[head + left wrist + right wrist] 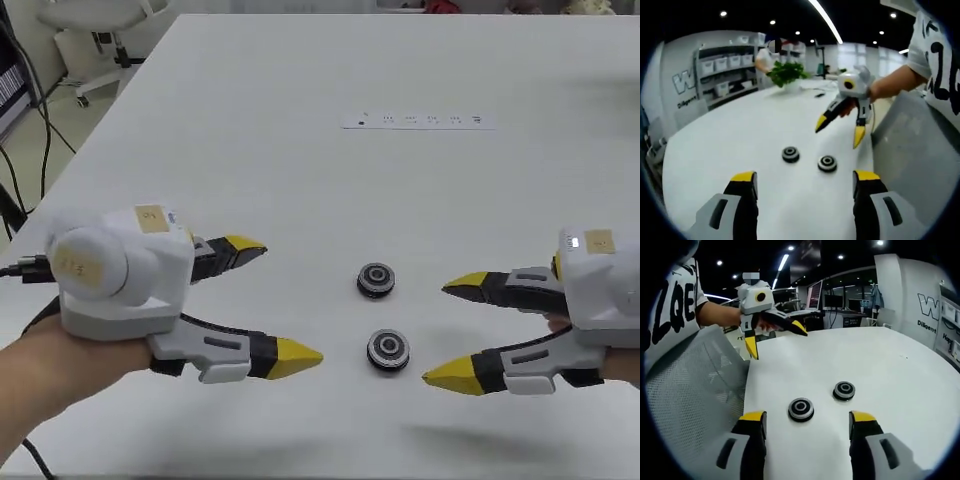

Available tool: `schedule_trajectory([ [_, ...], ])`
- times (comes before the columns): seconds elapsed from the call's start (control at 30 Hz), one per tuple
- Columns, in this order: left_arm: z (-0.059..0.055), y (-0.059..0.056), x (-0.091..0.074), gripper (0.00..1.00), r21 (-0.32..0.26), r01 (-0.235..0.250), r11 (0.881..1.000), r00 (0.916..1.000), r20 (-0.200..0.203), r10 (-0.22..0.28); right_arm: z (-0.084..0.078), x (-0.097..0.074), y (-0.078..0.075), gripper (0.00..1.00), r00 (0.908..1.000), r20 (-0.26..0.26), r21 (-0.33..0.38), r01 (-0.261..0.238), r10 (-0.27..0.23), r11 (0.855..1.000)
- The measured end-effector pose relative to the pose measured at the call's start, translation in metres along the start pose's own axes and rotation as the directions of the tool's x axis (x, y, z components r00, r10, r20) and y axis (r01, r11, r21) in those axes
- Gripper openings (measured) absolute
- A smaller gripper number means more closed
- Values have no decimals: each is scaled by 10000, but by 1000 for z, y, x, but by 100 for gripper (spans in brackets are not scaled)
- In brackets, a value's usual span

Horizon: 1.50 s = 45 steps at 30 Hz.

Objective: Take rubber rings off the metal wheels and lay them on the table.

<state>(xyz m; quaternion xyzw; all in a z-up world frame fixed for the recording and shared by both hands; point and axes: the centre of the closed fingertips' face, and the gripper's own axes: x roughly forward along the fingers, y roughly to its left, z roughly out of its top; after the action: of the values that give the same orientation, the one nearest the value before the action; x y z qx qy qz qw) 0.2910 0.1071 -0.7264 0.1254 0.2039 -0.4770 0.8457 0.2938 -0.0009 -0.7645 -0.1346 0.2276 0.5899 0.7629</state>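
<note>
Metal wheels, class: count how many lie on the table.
2. The far wheel and the near wheel lie flat on the table, apart, between the open left tool and the open right tool. None seems hidden.

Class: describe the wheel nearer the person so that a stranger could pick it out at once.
On the white table, two small wheels lie between the left tool and the right tool. Yours is the near wheel, closest to the person and nearest the right tool's lower yellow tip; the far wheel lies beyond it.
</note>
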Motion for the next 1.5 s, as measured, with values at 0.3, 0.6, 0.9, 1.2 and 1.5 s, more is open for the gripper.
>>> schedule_trajectory([
  [0.3, -5, -7, 19, 74, -133, 568, 9983, 9982, -198, -571, -8, 11, -1, 57, 9994, -148, 39, -296, 297, 9996],
  [0.6, -6, -15, 35, 63, -146, 1083, 9940, 9938, -224, -1086, -13, 17, 2, 49, 9978, -391, 1, -540, 540, 9985],
  [0.9, -3, -26, 52, 57, -395, 1621, 9860, 9865, -178, -1629, -14, 19, 5, 44, 9974, -473, -106, -545, 540, 9985],
  [1.2, -4, -38, 67, 55, -310, 2037, 9785, 9777, -460, -2050, -18, 21, 7, 39, 9962, -549, -6, -675, 674, 9977],
  [1.5, -2, -43, 80, 47, -569, 2237, 9730, 9727, -507, -2266, -20, 23, 7, 38, 9958, -547, 80, -731, 735, 9973],
])
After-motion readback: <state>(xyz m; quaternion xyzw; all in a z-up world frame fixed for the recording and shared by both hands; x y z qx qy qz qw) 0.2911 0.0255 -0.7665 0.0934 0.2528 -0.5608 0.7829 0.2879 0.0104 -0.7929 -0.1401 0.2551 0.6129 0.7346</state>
